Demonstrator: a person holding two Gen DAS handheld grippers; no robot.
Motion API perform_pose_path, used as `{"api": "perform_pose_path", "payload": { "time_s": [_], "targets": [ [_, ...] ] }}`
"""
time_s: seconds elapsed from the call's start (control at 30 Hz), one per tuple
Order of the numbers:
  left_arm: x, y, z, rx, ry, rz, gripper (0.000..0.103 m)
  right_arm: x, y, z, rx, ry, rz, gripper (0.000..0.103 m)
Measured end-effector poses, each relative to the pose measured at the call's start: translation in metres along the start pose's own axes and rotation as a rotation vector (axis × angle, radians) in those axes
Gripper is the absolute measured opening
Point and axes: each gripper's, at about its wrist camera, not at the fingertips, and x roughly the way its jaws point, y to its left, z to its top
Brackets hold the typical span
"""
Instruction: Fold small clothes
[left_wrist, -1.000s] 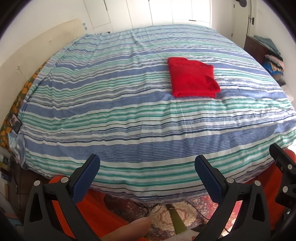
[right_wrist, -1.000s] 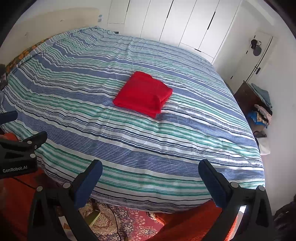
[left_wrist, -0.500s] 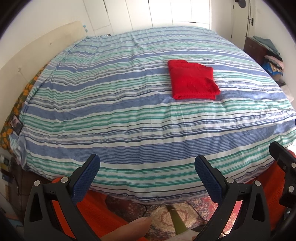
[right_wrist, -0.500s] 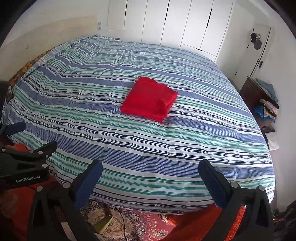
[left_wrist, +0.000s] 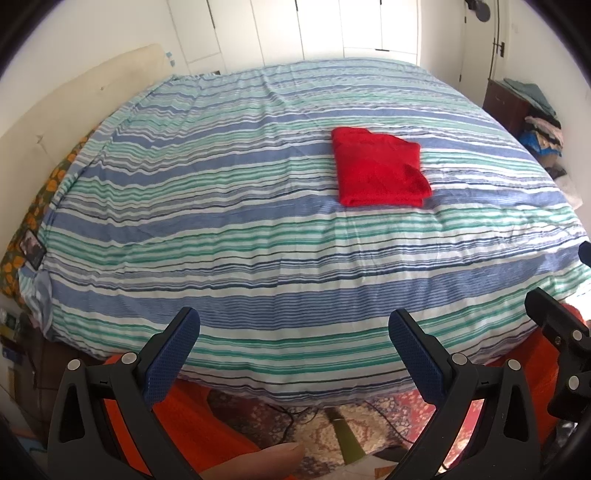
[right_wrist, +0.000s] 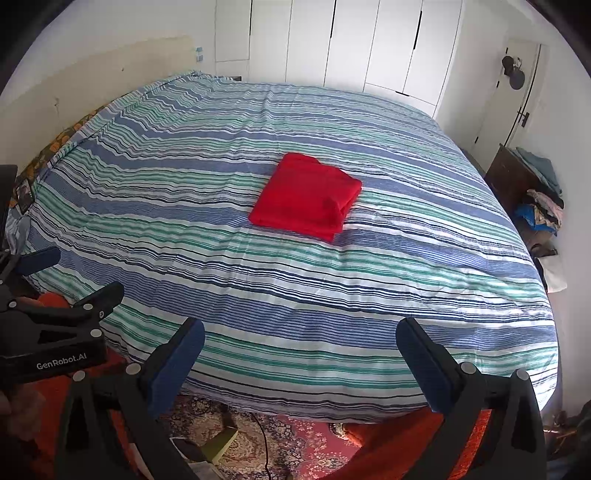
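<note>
Across most of both views lies a big bed with a cover in blue, green and white stripes, and its near edge hangs just in front of the two grippers. Behind the bed stands a row of white wardrobe doors, and along its left side runs a pale headboard. At the right wall there is a dark wooden cabinet with a pile of mixed clothes beside it. Below the bed edge a patterned rug covers the floor, and some orange fabric shows between the gripper arms. On the middle of the cover, a little toward the right side, lies the red garment, folded into a neat flat rectangle, and nothing touches it. The left gripper is held low before the near edge of the bed, its jaws spread wide, with nothing between the blue pads; it is well apart from the garment. The right gripper is held in the same way, its jaws also spread wide and holding nothing. At the bottom of the left view a fingertip of the person is visible
</note>
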Motion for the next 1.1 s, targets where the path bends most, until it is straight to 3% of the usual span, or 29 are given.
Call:
{"api": "perform_pose_path", "payload": {
  "time_s": [0.4, 0.93, 1.1],
  "targets": [
    [-0.014, 0.006, 0.005, -0.024, -0.034, -0.003, 0.102, -0.012, -0.003, 0.01, 0.013, -0.032, 0.007, 0.102],
    [-0.008, 0.008, 0.005, -0.033, -0.02, -0.017, 0.102, -0.009, -0.005, 0.008, 0.023, -0.026, 0.006, 0.102],
    [-0.008, 0.01, 0.006, -0.057, -0.025, -0.054, 0.102, -0.009, -0.005, 0.009, 0.023, -0.027, 0.006, 0.102]
  ]
}}
